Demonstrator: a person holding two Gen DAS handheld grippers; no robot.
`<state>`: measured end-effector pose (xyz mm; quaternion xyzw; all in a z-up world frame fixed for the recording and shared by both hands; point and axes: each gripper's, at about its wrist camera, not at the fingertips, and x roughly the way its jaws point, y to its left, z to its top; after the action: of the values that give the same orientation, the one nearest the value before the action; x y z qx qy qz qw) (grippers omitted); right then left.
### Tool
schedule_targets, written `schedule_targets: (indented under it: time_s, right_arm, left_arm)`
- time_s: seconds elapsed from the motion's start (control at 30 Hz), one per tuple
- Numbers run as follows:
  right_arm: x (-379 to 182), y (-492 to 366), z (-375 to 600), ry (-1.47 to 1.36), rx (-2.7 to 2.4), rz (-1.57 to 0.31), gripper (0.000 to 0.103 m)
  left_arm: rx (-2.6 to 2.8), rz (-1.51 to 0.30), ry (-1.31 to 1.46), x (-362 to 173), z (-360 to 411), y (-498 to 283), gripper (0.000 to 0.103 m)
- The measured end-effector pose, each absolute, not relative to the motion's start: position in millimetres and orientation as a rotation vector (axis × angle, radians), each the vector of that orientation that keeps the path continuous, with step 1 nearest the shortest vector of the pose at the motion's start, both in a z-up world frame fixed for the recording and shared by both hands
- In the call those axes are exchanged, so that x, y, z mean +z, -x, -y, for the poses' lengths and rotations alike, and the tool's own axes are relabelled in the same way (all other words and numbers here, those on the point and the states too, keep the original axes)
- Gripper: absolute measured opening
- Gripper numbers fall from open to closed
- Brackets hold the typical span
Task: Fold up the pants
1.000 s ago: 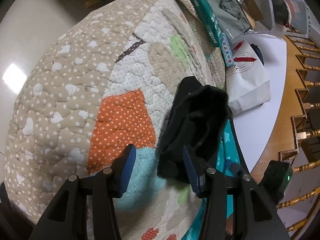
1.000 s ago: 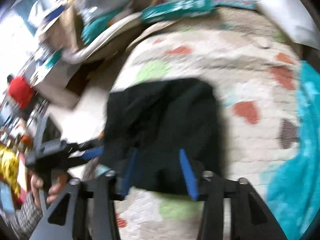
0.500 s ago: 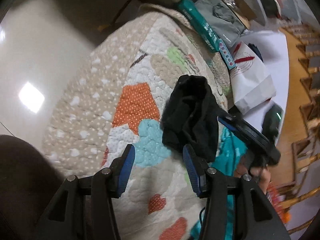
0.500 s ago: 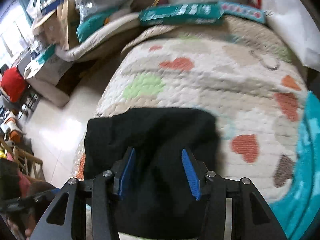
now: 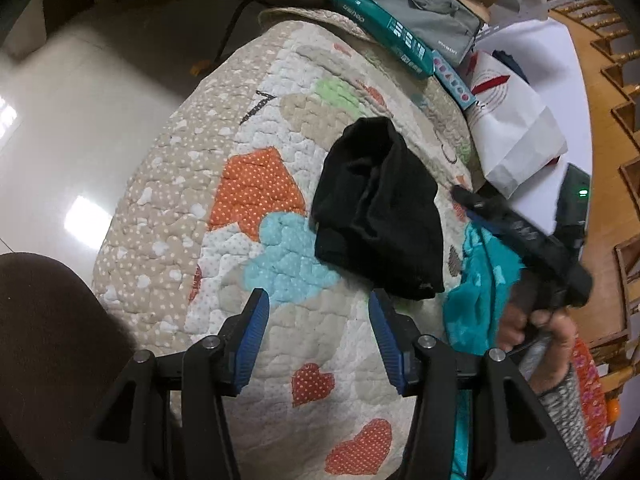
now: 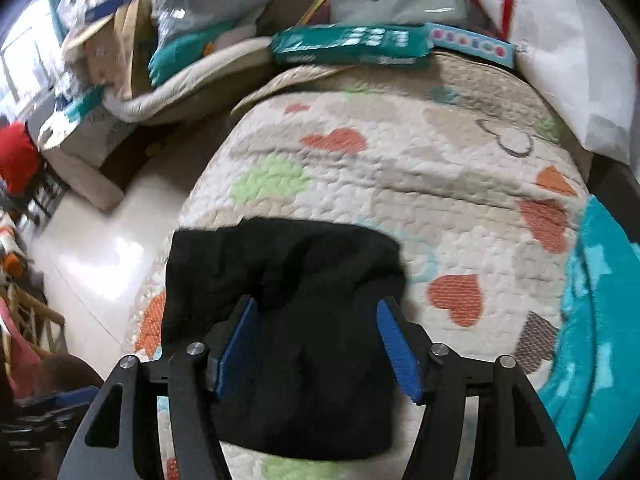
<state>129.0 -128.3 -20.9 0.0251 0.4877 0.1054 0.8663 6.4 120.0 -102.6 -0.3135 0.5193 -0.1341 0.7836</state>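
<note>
Pants (image 5: 380, 208): black, folded into a compact bundle, lying on the quilt (image 5: 260, 200) near its middle, partly over a pale blue patch and just beside an orange one. Upper layer rumpled, with a crease running down the middle.

Quilt: cream and beige, stitched with orange hearts, green and blue patches, dotted border. It covers a rounded surface; whether bed or bench underneath cannot be told.

Left gripper (image 5: 316, 332): set back from the pants, over bare quilt. Jaws spread, nothing between them; blue pads face each other above a small orange heart.

Right gripper (image 6: 316, 340): directly over the near edge of the pants. Jaws have just been opening and now stand wide, the black cloth showing between them, the pads not pressing it. From the left view, the same tool appears at the right edge of the quilt, held in a hand (image 5: 536, 328) with a grey speckled sleeve.

Teal fleece blanket (image 6: 600, 300): along the quilt's right side.

Far end of quilt: a long green packet (image 5: 384, 32), a grey bag (image 5: 428, 12) behind it, a white paper bag (image 5: 516, 128) with red marks beside them.

Floor (image 5: 80, 120): pale, glossy, to the left of the quilt.

Wooden railing (image 5: 616, 80): at the far right.
</note>
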Motion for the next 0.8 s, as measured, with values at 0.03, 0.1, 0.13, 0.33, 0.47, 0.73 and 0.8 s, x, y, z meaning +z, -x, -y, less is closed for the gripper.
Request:
schedule_targets:
  time_s: [0.03,0.1,0.13,0.33,0.47,0.73,0.8]
  right_arm:
    - [-19,-130,137,-0.082,0.212,-1.030,0.068]
    - [-18,-130,155,-0.150,0.192,-1.035,0.069]
    - [-17,-128,167,-0.192,0.182,-1.026,0.069]
    - [-36,-112,216,-0.357,0.112,-1.020,0.070]
    - [-54,-117,230,-0.454,0.103,-1.061,0.070]
    - [-77,-123,202,-0.423,0.122,-1.121,0.070]
    - [-86,-121,196,-0.393,0.120,-1.149,0.070]
  left_arm:
    - [-0.287,-1.123,0.673,-103,-119,-7,0.051]
    - [-0.279,-1.131,0.676,-105,-117,-9,0.051]
    - [-0.275,-1.135,0.679,-106,-117,-11,0.051]
    - [-0.245,-1.159,0.725,-114,-120,-42,0.052]
    - [-0.258,-1.167,0.728,-113,-110,-72,0.052]
    - [-0.277,-1.152,0.556,-97,-61,-153,0.052]
    - [-0.216,-1.185,0.493,-110,-53,-177,0.052]
